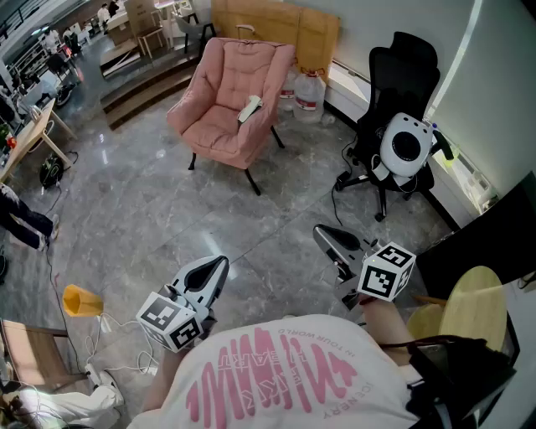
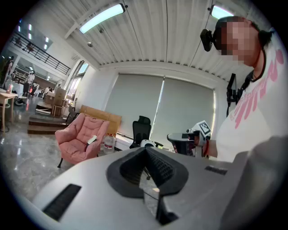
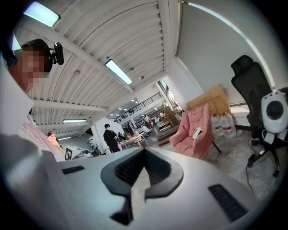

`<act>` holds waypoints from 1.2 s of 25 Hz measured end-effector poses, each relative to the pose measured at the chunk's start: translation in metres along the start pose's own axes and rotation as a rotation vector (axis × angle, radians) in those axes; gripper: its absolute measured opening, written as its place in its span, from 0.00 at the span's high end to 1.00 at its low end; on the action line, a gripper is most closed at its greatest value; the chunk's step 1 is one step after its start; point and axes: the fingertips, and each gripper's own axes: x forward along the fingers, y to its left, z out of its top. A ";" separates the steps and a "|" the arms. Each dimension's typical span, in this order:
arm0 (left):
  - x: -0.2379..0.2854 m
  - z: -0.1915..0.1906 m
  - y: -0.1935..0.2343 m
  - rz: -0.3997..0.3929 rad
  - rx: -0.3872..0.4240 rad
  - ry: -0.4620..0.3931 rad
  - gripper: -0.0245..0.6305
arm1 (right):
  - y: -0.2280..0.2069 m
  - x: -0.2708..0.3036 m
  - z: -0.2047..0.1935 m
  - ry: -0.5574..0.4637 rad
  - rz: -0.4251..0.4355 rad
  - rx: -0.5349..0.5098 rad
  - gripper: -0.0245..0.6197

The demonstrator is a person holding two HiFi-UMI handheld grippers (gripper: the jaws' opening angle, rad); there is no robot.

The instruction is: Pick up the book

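The book is a pale, thin volume lying on the seat of a pink armchair across the room. It also shows on that chair in the left gripper view, book, and in the right gripper view, book. My left gripper is held low in front of me, far from the chair, jaws shut with nothing between them. My right gripper is held level at my right, also shut and empty. Grey floor lies between both grippers and the armchair.
A black office chair carrying a white rounded device stands at the right. Water jugs and cardboard sheets sit behind the armchair. A yellow cone and cables lie at my left, a pale round stool at my right.
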 end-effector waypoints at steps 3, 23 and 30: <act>0.001 0.001 -0.001 -0.006 0.000 0.001 0.95 | 0.000 0.001 0.000 0.001 0.006 -0.001 0.95; 0.053 0.030 0.016 0.085 0.006 -0.130 0.95 | -0.064 -0.011 0.024 -0.010 0.039 0.012 0.94; 0.059 0.032 0.024 0.104 0.036 -0.147 0.95 | -0.096 -0.014 0.012 0.059 -0.035 -0.060 0.94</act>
